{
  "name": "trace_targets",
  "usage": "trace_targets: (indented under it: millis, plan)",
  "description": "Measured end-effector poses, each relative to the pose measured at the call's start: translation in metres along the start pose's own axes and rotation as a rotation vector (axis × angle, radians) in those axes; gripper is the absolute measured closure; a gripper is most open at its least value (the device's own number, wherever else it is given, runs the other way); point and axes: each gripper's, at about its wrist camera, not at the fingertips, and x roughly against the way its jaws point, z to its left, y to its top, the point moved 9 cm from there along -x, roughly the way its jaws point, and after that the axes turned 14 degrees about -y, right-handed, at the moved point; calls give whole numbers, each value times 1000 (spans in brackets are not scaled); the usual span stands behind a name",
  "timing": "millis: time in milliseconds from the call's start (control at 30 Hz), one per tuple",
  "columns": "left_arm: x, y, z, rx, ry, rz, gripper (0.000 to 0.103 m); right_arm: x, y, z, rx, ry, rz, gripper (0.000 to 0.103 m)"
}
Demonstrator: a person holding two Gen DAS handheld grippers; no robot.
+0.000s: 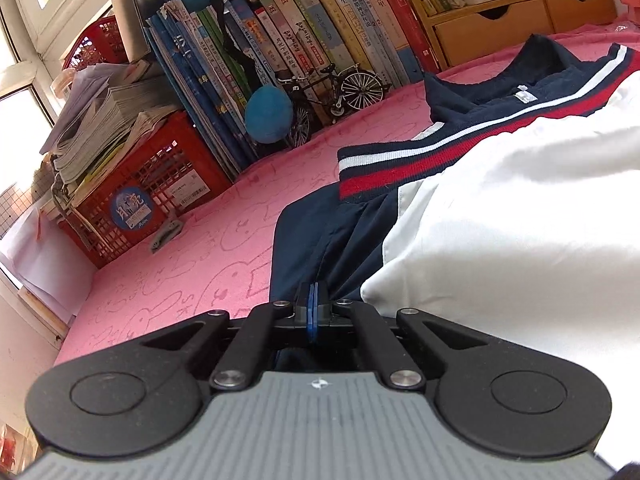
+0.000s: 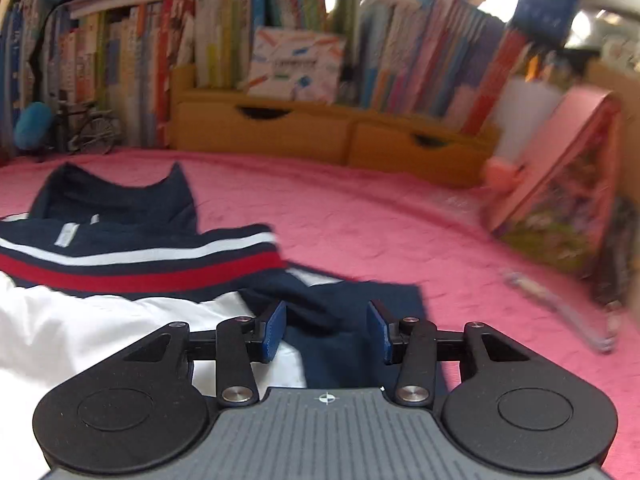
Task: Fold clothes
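Note:
A jacket (image 1: 500, 240) with a white body, navy sleeves and collar, and a red-white striped band lies on the pink bed cover (image 1: 200, 248). My left gripper (image 1: 313, 296) is shut at the near edge of a navy sleeve, where a crease in the cloth runs up to its blue pads. In the right wrist view the same jacket (image 2: 120, 264) lies left of centre. My right gripper (image 2: 326, 320) hovers open above a navy sleeve, and its blue pads (image 2: 276, 330) stand apart and touch no cloth.
A red crate (image 1: 152, 192) with stacked papers, a row of books (image 1: 300, 52), a toy bicycle (image 1: 332, 96) and a blue plush (image 1: 268, 108) line the far left. Wooden drawers (image 2: 320, 136) stand behind, and a pink box (image 2: 560, 184) leans at the right near a pen (image 2: 560, 304).

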Motion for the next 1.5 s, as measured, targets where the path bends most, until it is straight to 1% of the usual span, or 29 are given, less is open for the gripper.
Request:
trace_targets:
  millis: [33,100,133,200,233,267,300,333,367,400,467,500,533,567,633,667,700,733,767,867,933,1000,1100,1133,1233,1333,1367,1500]
  plan:
    - [0,0,0,2,-2,-1,103,14,0,-3,-7,-36,-38,57]
    - [0,0,0,6,-4,-3,103,63,-7,5,-95,118,-84,50]
    - [0,0,0,9,-6,-4,103,85,-14,10,-132,183,-89,50]
    - [2,-1,3,36,-27,-19,102,123,-32,24,-163,275,-92,50]
    - [10,0,6,80,-55,-44,97,139,-41,32,-171,311,-90,50]
    - [18,1,9,125,-84,-69,91,148,-50,41,-156,320,-78,51]
    - [29,3,12,171,-120,-102,89,158,-59,50,-142,328,-66,54]
    - [49,9,11,221,-180,-160,89,166,-68,59,-125,332,-54,56]
    - [69,15,7,256,-254,-211,86,169,-75,67,-105,323,-47,57]
    - [86,23,-7,248,-368,-241,78,172,-81,74,-87,314,-41,58]
    - [122,38,-35,227,-594,-290,70,177,-87,82,-65,295,-46,58]
    - [128,40,-55,201,-694,-273,70,177,-89,87,-56,291,-47,58]
    - [128,42,-81,159,-782,-237,70,177,-89,89,-60,285,-50,58]
    - [125,43,-104,116,-841,-202,69,177,-90,90,-65,281,-52,58]
    - [96,48,-131,35,-789,-140,69,175,-92,90,-81,275,-49,56]
    - [79,52,-142,10,-760,-107,74,174,-93,90,-88,271,-48,53]
    - [58,57,-145,33,-726,-70,79,173,-96,89,-93,269,-44,51]
    - [38,63,-146,52,-690,-40,81,172,-97,89,-95,269,-38,51]
    - [21,71,-144,59,-651,-34,84,171,-99,89,-98,270,-33,50]
    - [-27,95,-136,82,-544,-15,87,168,-104,90,-114,273,-18,50]
    - [-40,108,-137,108,-549,-5,87,167,-108,91,-123,276,-11,49]
    - [-48,116,-136,121,-545,4,87,170,-108,93,-110,276,-18,49]
    - [-54,116,-135,173,-552,-1,88,174,-100,94,-117,276,-41,48]
    - [-52,114,-134,173,-554,-13,88,176,-96,94,-127,278,-50,48]
    - [-45,109,-134,161,-554,-30,88,170,-86,99,-131,271,-52,48]
    - [-40,106,-132,145,-558,-21,87,156,-95,109,-111,254,13,51]
    - [-37,106,-130,134,-555,-21,85,157,-96,110,-96,247,8,52]
    - [-11,108,-116,100,-501,-79,86,160,-97,113,-77,234,2,52]
